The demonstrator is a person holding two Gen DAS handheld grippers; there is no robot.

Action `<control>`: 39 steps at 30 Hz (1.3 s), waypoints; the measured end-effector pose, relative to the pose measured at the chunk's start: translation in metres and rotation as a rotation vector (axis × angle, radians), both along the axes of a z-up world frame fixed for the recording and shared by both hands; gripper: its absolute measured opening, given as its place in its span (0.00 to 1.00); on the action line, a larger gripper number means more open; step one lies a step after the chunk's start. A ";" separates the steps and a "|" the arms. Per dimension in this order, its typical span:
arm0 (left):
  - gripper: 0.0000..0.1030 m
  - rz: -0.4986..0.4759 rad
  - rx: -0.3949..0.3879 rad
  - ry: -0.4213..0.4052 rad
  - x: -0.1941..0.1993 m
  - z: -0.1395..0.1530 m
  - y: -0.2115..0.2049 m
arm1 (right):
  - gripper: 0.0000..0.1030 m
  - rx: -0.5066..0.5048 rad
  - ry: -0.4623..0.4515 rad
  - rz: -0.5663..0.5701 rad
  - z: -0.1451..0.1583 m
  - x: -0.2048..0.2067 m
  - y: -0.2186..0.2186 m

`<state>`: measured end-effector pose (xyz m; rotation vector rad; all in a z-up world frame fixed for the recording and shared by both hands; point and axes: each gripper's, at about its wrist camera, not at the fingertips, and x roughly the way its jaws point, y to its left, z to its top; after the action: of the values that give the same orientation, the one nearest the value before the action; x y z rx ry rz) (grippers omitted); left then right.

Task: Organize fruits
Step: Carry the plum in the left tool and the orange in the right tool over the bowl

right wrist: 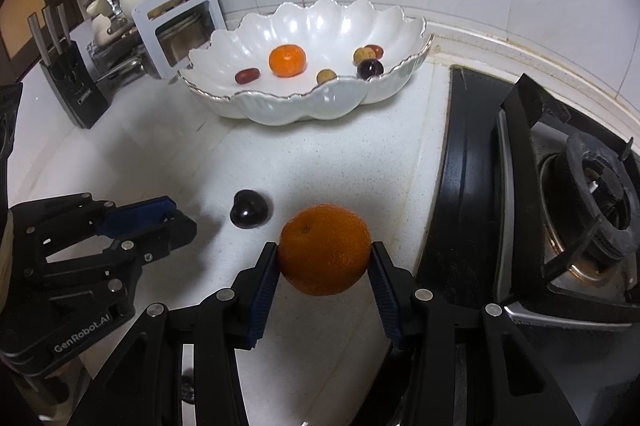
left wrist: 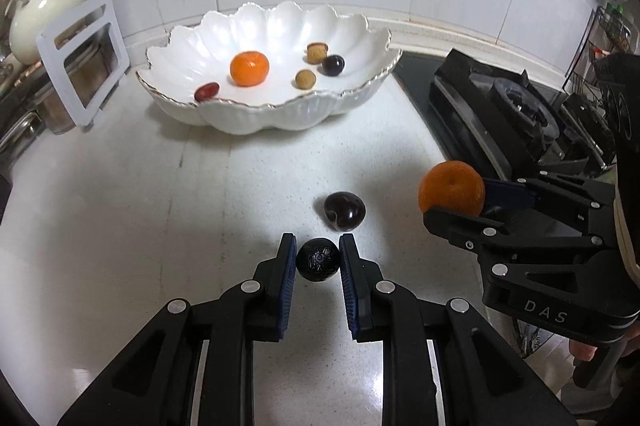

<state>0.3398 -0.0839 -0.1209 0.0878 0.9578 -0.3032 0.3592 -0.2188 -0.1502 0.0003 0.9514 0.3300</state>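
Note:
My left gripper [left wrist: 318,255] is shut on a small dark round fruit [left wrist: 318,261], held just above the white counter. My right gripper [right wrist: 324,264] is shut on a mandarin [right wrist: 324,248]; in the left wrist view that mandarin [left wrist: 452,191] hangs at the right. A dark glossy cherry-like fruit [left wrist: 344,211] lies on the counter between the two grippers. Behind it stands a white scalloped bowl [left wrist: 280,116] with a gold rim. It holds another mandarin [left wrist: 249,68], a red grape [left wrist: 207,91], a dark fruit [left wrist: 333,64] and two tan fruits [left wrist: 305,79]. The left gripper [right wrist: 182,222] hides its fruit in the right wrist view.
A black gas stove [right wrist: 560,206] borders the counter on the right. At the left stand a white rack [left wrist: 80,62], a cream teapot [left wrist: 44,10] and a knife block [right wrist: 72,82]. A tiled wall rises right behind the bowl.

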 end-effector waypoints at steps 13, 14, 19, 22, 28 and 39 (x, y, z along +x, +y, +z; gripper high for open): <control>0.22 0.018 -0.024 -0.119 -0.001 0.039 0.014 | 0.45 0.019 -0.104 -0.034 0.038 -0.010 0.007; 0.22 0.019 -0.025 -0.127 0.000 0.041 0.014 | 0.45 0.021 -0.111 -0.035 0.040 -0.010 0.008; 0.22 0.029 -0.030 -0.177 0.003 0.058 0.020 | 0.45 0.030 -0.147 -0.046 0.052 -0.007 0.010; 0.22 0.032 -0.033 -0.203 0.005 0.066 0.023 | 0.45 0.034 -0.168 -0.048 0.059 -0.004 0.013; 0.22 0.044 -0.037 -0.248 0.012 0.081 0.029 | 0.45 0.032 -0.218 -0.051 0.075 0.005 0.019; 0.22 0.055 -0.043 -0.275 0.042 0.092 0.032 | 0.45 0.034 -0.245 -0.051 0.089 0.037 0.023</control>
<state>0.3820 -0.0520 -0.0293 0.0616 0.6801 -0.2530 0.3964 -0.1956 -0.0613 0.0147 0.7020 0.2920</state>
